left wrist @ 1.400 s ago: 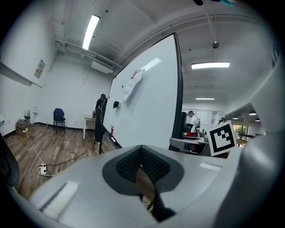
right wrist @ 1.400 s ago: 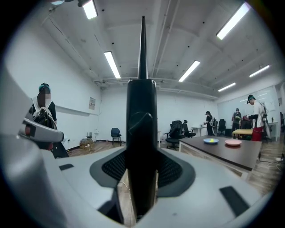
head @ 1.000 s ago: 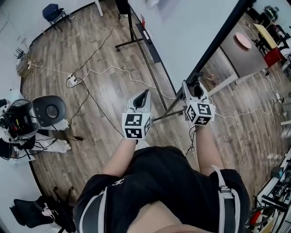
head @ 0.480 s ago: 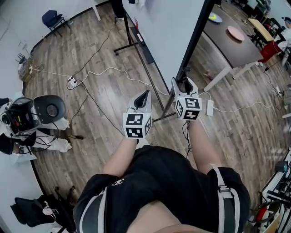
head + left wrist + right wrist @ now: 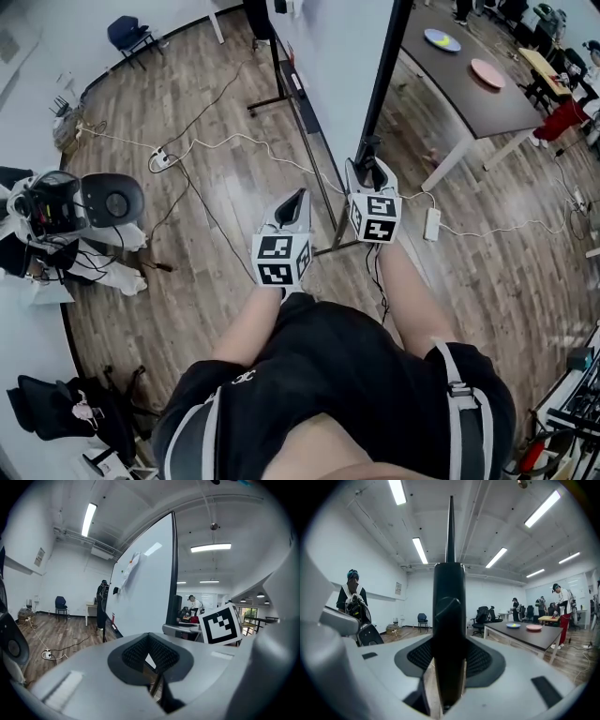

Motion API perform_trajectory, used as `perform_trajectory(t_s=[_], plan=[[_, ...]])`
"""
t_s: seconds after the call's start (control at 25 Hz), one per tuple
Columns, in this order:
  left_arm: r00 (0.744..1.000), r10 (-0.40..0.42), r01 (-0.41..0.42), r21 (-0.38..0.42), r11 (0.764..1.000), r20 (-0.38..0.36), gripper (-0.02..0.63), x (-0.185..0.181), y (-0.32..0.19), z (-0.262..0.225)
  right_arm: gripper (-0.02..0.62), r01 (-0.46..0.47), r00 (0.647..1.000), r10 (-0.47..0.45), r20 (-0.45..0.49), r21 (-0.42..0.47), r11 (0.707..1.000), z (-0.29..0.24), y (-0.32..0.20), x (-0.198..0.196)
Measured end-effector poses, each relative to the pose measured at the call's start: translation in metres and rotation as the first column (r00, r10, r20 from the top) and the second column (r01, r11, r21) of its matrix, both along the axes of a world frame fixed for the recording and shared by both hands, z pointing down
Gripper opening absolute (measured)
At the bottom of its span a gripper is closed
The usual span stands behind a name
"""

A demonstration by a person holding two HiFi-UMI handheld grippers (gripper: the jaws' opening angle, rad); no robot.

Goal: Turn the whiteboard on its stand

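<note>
- Right gripper (image 5: 449, 667): jaws pinch the board's black frame (image 5: 449, 616). The bar stands upright between the pads, and both pads are against it.
- Head view: the right gripper sits at frame centre, gripping low on that near upright.
- Left gripper (image 5: 149, 649): jaws pressed together but for a sliver at the tips, with nothing between them. In the head view it lies just left of the right one, near the stand's lower rail (image 5: 322, 183) and clear of the board.
- Whiteboard (image 5: 337, 56): runs from centre to top centre of the head view, white face toward the frame's left. It is upright on its stand. The right gripper view sees it edge-on, as a thin dark line up the middle.
- Surroundings: table (image 5: 469, 84) at upper right beyond the board, cables (image 5: 234, 142) across the wood floor at upper left, near the stand.

Progress, as I judge it:
- The grip on the frame is made, so the first step is done.
- The turn itself looks to be the step in hand.
- The frames show no end position, so I cannot tell how much swing is left.
- Remaining: bring the gripped edge round, let the stand settle, release.
- Watch the floor cables.
</note>
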State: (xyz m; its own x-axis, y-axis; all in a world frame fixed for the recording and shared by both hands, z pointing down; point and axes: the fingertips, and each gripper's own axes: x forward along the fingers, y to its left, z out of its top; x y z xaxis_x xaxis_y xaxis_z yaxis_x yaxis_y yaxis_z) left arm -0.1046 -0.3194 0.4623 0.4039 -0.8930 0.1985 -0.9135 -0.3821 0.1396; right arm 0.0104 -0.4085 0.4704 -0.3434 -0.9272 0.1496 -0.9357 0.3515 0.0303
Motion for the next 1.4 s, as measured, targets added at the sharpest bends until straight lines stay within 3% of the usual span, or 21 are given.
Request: perform_trajectory(t_s=[0.52,0.88,1.4], plan=[[0.998,-0.065,0.066,-0.02,0.998,0.027,0.009,0.013,0.087,0.012,0.195,-0.01,1.0,0.01,0.0,0.007,1.0,-0.003,0.046,0.007],[0.991,-0.129,0.13,-0.036,0.991,0.027,0.009,0.001,0.132,0.014,0.195,-0.006,1.0,0.006,0.0,0.019,1.0,-0.002,0.09,0.014],[0.996,-0.08,0.08,-0.022,0.997,0.032,0.009,0.006,0.143,0.009,0.195,-0.027,1.0,0.027,0.011,0.001,1.0,0.001,0.143,0.028]])
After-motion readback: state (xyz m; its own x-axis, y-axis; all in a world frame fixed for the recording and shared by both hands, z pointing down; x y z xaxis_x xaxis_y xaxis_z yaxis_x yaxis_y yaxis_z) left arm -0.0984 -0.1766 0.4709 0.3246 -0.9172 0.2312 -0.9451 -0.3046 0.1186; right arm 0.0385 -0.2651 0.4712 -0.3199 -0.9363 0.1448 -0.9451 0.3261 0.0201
